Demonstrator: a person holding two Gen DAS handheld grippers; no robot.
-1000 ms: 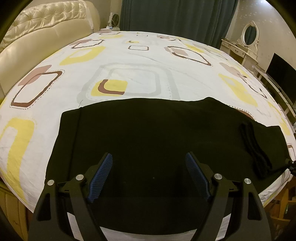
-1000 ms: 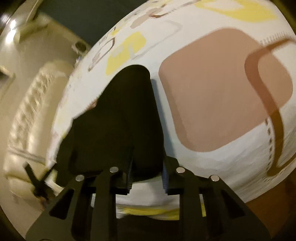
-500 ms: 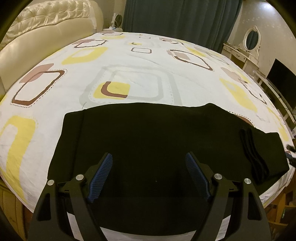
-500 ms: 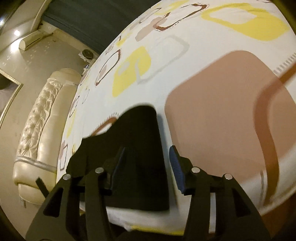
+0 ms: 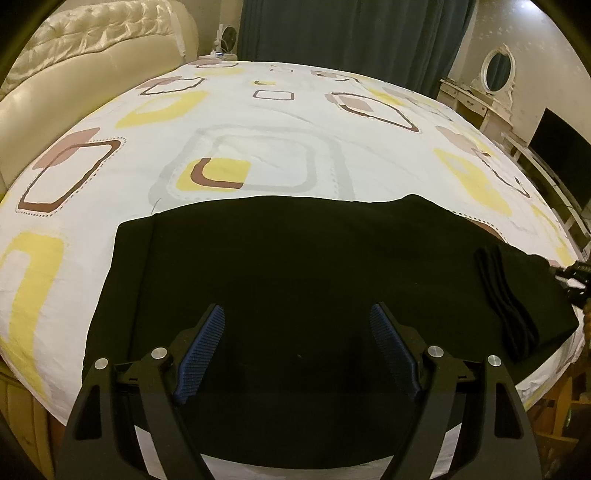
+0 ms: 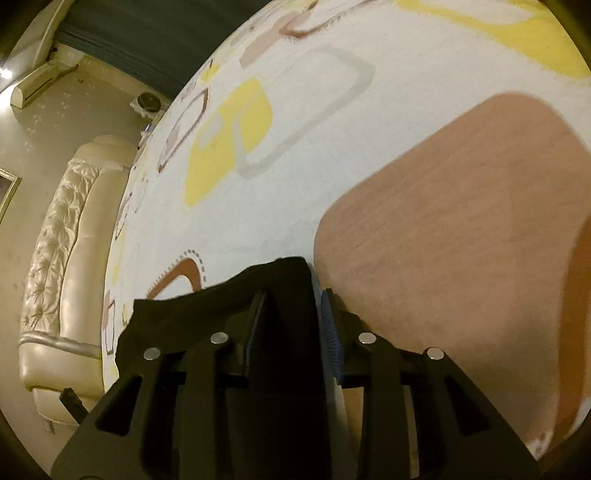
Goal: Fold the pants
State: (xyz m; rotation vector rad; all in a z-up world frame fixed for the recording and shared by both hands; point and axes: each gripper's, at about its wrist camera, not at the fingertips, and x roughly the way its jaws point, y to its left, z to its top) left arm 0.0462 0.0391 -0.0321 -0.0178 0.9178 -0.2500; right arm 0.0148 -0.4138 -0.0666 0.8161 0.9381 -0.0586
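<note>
Right wrist view: right gripper (image 6: 291, 314) jaws just been closing on black pants (image 6: 280, 284) corner at bed (image 5: 280, 122) edge. Risk: thin bite slips w/ pull. Left gripper (image 5: 297, 328) apart, over pants.

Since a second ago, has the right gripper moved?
Yes. The right gripper has slid back along the pants toward their end; the brown patch now sits further right.

Pants (image 5: 295, 266): plain black, no pattern seen.
Bedspread (image 5: 266, 122): white, printed with rounded squares in yellow, brown, dusty pink and grey, some with dotted outlines.
Headboard (image 5: 88, 62): cream, glossy, tufted.
Curtain (image 5: 351, 33): dark teal.
Left gripper (image 5: 297, 332): black frame, blue ribbed pads (image 5: 201, 354).
Dresser (image 5: 476, 101): off-white.
</note>
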